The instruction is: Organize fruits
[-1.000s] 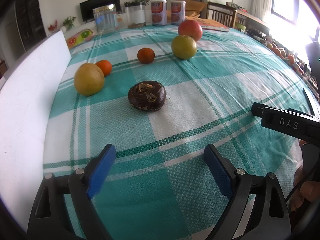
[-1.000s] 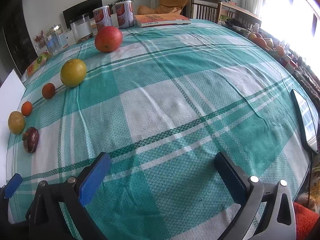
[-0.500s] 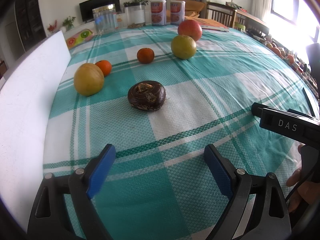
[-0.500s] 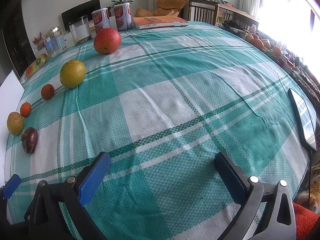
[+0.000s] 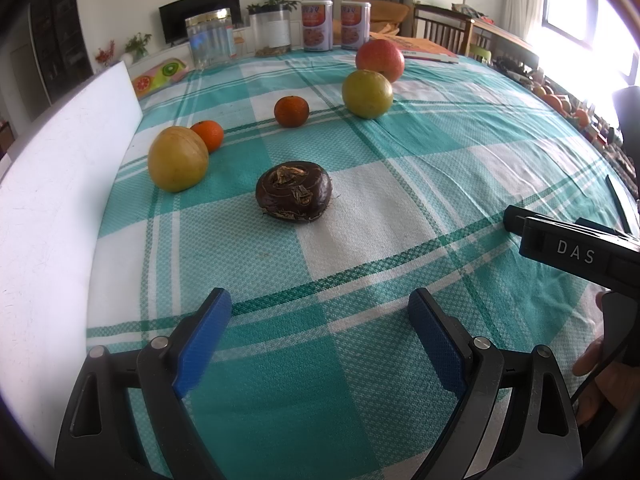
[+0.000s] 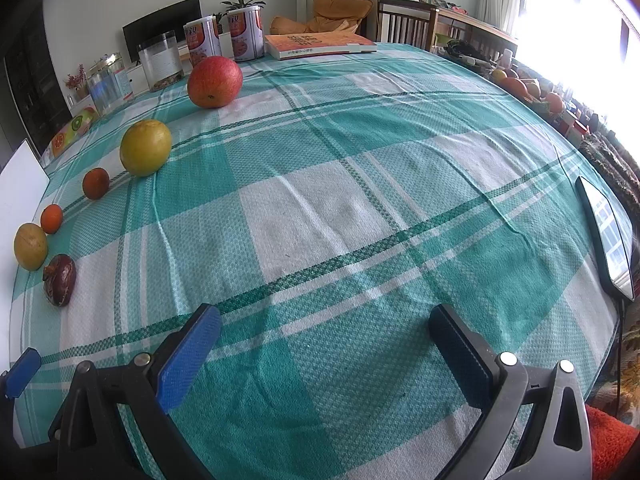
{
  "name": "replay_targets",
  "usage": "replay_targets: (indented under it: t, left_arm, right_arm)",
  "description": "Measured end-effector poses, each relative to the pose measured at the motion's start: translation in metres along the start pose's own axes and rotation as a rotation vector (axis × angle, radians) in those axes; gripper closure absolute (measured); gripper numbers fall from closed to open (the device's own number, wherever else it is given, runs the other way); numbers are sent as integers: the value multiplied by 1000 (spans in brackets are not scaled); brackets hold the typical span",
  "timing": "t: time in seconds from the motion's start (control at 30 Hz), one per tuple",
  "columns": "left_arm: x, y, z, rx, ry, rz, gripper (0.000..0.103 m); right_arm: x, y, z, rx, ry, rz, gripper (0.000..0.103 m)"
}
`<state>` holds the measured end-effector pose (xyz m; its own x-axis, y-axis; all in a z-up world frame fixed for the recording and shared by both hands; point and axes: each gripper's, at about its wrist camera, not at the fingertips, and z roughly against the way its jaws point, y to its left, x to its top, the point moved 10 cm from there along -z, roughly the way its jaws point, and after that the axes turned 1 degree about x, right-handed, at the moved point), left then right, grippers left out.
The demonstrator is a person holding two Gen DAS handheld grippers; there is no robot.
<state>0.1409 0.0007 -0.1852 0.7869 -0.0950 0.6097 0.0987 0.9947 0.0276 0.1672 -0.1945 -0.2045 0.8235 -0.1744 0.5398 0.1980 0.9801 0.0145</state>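
Several fruits lie in a curved row on the green checked tablecloth [image 5: 420,152]. In the left wrist view: a dark brown fruit [image 5: 294,191], a yellow fruit [image 5: 178,164], a small orange [image 5: 208,135], a darker orange [image 5: 291,111], a yellow-green fruit [image 5: 367,94] and a red fruit [image 5: 379,60]. My left gripper [image 5: 320,312] is open and empty, a short way in front of the dark fruit. My right gripper [image 6: 326,330] is open and empty over bare cloth; the row runs along its left, from the dark fruit [image 6: 60,279] to the red fruit [image 6: 215,81].
A white board [image 5: 52,184] stands along the table's left side. Jars and tins [image 5: 318,24] and a book [image 6: 320,45] stand at the far edge. A phone [image 6: 606,232] lies at the right edge. The right gripper's body [image 5: 576,248] shows at the right.
The left gripper has hardly moved. The right gripper's view has shifted slightly; the fruits stay where they were and both grippers remain open.
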Motion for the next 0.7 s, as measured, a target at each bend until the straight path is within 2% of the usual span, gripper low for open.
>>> replay_targets:
  t: [0.4,0.5,0.6,0.67,0.7]
  left_arm:
    - [0,0,0,-1,1,0,11]
    - [-1,-1,0,-26,10,-7,10]
    - [-6,1,3,-43,50,-31,10]
    - [-9,7,9,-74,107,11,11]
    - [-4,9,17,-107,112,42,11]
  right_arm:
    - [0,0,0,0,0,0,0]
    - [0,0,0,1,-1,1,0]
    - [0,0,0,1,-1,1,0]
    - [0,0,0,1,-1,2,0]
    - [0,0,0,1,-1,1,0]
